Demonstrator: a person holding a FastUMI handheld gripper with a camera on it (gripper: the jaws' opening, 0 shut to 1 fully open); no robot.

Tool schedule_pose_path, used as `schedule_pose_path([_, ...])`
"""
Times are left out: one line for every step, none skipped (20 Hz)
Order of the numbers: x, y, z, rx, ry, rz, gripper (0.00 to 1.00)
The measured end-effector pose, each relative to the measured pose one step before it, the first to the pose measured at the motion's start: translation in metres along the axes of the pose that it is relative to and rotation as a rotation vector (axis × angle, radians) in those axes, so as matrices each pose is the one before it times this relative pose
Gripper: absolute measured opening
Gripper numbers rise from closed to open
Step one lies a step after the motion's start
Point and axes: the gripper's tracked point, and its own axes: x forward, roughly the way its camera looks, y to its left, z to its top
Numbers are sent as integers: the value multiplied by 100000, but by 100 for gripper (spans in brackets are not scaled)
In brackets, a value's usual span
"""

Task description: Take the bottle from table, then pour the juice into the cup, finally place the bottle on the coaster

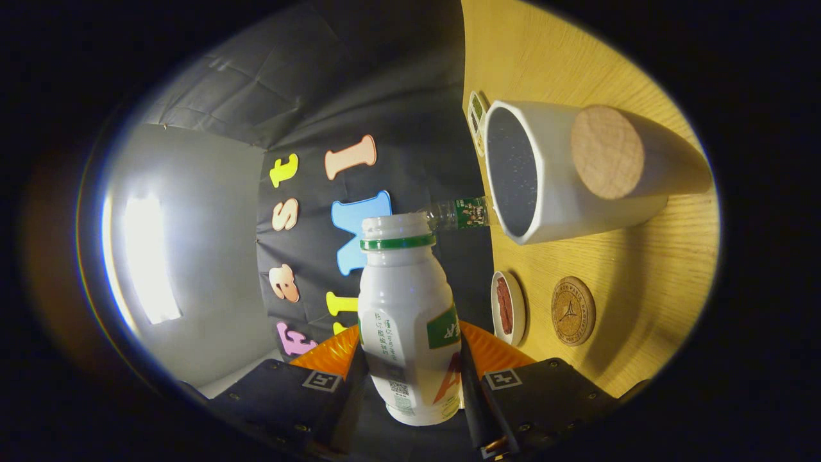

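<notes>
My gripper (410, 369) is shut on a white plastic bottle (407, 308) with a green neck ring and no cap, both fingers pressing its lower body. The whole view is rolled sideways, so the bottle is tipped over, its open mouth close to the rim of a white cup (551, 186) with a dark speckled inside and a round wooden knob on its side. No juice can be seen flowing. A round cork coaster (573, 310) lies on the wooden table (667, 269) beyond my fingers, beside the cup.
A small white dish (508, 307) with something red in it sits next to the coaster. A clear bottle with a green label (462, 213) stands behind the cup. A small patterned card (476, 119) lies past the cup.
</notes>
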Motion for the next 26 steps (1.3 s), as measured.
schedule_pose_path([163, 83, 69, 883, -395, 257, 66])
schedule_pose_path([-140, -23, -7, 886, -156, 390, 66])
schedule_pose_path([-48, -48, 46, 878, -326, 197, 66])
schedule_pose_path([-43, 53, 36, 776, -335, 162, 66])
schedule_pose_path([-10, 19, 6, 822, -137, 64, 66])
schedule_pose_path([105, 14, -125, 747, -172, 197, 66])
schedule_pose_path([27, -18, -5, 845, -302, -24, 66])
schedule_pose_path([-55, 71, -82, 855, -108, 214, 66])
schedule_pose_path([-34, 31, 42, 636, -175, 376, 66])
schedule_pose_path([120, 28, -81, 500, 23, 314, 66])
schedule_pose_path([8, -2, -22, 495, -42, 176, 66])
schedule_pose_path([27, 57, -56, 492, 109, 272, 66])
schedule_pose_path([-32, 13, -2, 429, 47, 160, 66])
schedule_pose_path([86, 57, -21, 264, 98, 299, 66])
schedule_pose_path([-29, -13, 12, 160, 102, 238, 66])
schedule_pose_path([47, 41, -26, 150, 70, 295, 66])
schedule_pose_path([-47, 43, 37, 212, -52, 328, 66])
schedule_pose_path([122, 18, -91, 232, 58, 364, 66])
schedule_pose_path([-89, -5, 59, 205, -33, 243, 66])
schedule_pose_path([63, 22, -37, 75, 1, 267, 66])
schedule_pose_path([-16, -21, 17, 227, -5, 56, 66])
schedule_pose_path([26, 94, 12, 342, 56, 264, 66])
schedule_pose_path([29, -8, -60, 218, 86, 261, 66])
schedule_pose_path([61, 26, -103, 170, 119, 129, 66])
schedule_pose_path([7, -11, 26, 262, 19, 129, 66])
schedule_pose_path([-56, 42, 56, 576, -126, 137, 66])
